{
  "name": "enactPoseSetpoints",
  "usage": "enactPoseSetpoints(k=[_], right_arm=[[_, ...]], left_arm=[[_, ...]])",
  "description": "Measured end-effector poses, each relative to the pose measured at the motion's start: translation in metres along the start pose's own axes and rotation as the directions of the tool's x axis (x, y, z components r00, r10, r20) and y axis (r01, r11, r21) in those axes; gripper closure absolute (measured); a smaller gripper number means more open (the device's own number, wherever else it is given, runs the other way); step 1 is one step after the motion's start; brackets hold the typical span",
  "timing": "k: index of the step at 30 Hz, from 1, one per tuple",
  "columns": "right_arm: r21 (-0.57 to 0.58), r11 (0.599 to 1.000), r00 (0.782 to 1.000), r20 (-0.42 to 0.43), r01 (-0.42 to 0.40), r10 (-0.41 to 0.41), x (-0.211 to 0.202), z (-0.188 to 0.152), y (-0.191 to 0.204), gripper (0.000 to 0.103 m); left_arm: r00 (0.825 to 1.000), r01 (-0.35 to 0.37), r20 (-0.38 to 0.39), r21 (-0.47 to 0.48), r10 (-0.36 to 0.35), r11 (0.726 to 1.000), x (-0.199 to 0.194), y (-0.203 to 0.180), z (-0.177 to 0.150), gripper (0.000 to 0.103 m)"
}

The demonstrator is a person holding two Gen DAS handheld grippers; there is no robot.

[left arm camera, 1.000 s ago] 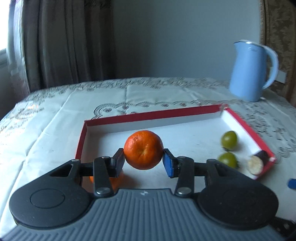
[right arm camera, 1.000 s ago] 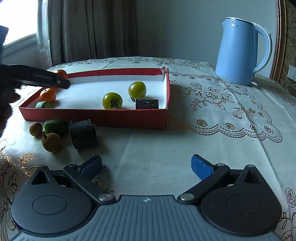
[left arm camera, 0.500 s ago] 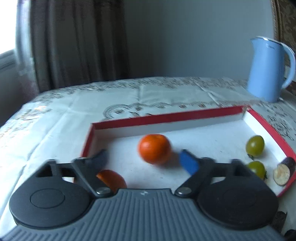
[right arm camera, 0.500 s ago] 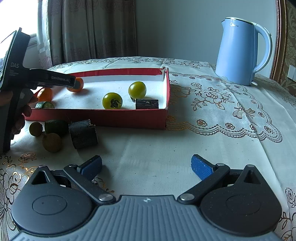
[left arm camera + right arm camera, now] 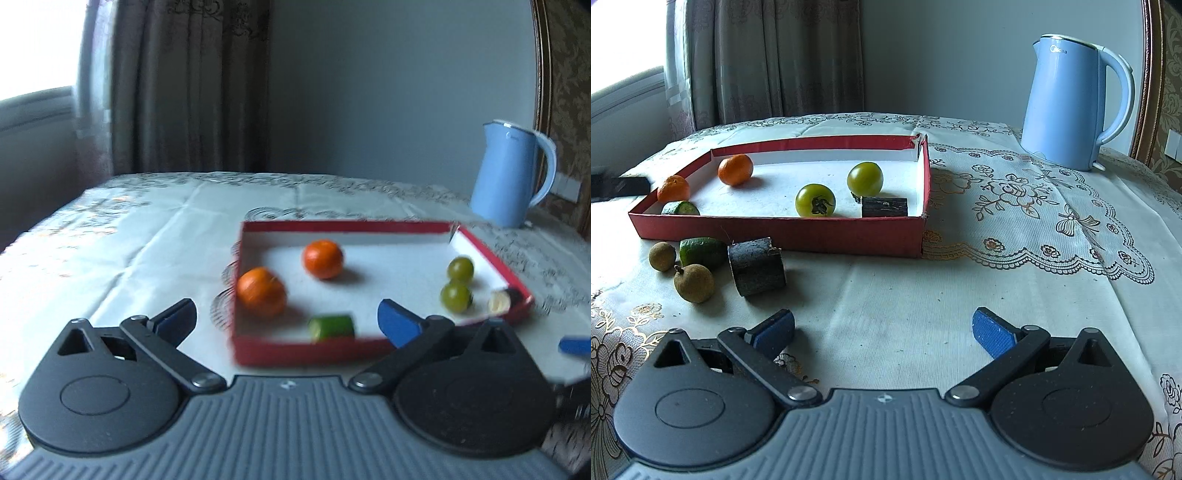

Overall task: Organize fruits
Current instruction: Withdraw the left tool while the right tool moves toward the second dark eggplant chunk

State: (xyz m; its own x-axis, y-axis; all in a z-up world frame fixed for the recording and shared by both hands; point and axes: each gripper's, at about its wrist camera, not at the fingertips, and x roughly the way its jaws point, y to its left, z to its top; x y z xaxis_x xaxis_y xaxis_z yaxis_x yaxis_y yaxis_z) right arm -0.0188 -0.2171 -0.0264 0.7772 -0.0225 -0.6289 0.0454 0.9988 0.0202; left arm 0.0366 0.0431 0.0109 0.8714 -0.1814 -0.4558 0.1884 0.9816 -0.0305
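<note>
- The left gripper [image 5: 286,319] has its blue-padded fingers [image 5: 397,321] opening wide with nothing between them, low in the left wrist frame.
- The right gripper [image 5: 882,330] has its fingers spread and empty over the lace-clothed counter [image 5: 997,280].
- The shallow red cardboard tray [image 5: 783,230] at mid-frame holds two round orange tangerines [image 5: 735,169], two green tomatoes [image 5: 815,200], a cucumber piece [image 5: 680,208] and a dark chunk [image 5: 884,206].
- Two brown longans [image 5: 693,282], a green piece [image 5: 703,252] and a dark cylinder [image 5: 756,266] lie just outside the tray's near wall, at the frame's left.
- A light-blue electric kettle [image 5: 1075,103] stands upper right.

Two oranges [image 5: 735,169], two green tomatoes [image 5: 815,200] in red tray [image 5: 783,232]
</note>
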Motion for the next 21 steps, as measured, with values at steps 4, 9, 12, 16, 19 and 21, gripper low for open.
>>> enactPoseSetpoints(k=[4,9,12,16,19,21], right_arm=[[0.0,1.0,1.0,0.0,0.0,0.0,0.0,0.0,0.0,0.0],[0.0,1.0,1.0,0.0,0.0,0.0,0.0,0.0,0.0,0.0],[0.0,1.0,1.0,0.0,0.0,0.0,0.0,0.0,0.0,0.0],[0.0,1.0,1.0,0.0,0.001,-0.001,0.0,0.0,0.0,0.0],[0.0,1.0,1.0,0.0,0.001,-0.001,0.0,0.0,0.0,0.0],[0.0,1.0,1.0,0.0,0.001,-0.001,0.0,0.0,0.0,0.0]], left_arm=[[1.0,-0.013,0.001,0.025,0.013,1.0,-0.017,0.004,-0.017,0.0],[0.998,-0.013,-0.058,0.048,0.016,0.999,-0.02,0.002,-0.035,0.0],[0.995,0.007,-0.096,0.037,-0.003,0.999,-0.017,0.002,-0.044,0.0],[0.988,0.0,-0.152,0.037,0.006,0.999,-0.007,0.0,-0.053,0.0],[0.99,-0.001,-0.142,0.027,0.005,1.0,-0.008,0.002,-0.053,0.0],[0.987,-0.012,-0.159,0.027,0.016,1.0,-0.006,0.002,-0.053,0.0]])
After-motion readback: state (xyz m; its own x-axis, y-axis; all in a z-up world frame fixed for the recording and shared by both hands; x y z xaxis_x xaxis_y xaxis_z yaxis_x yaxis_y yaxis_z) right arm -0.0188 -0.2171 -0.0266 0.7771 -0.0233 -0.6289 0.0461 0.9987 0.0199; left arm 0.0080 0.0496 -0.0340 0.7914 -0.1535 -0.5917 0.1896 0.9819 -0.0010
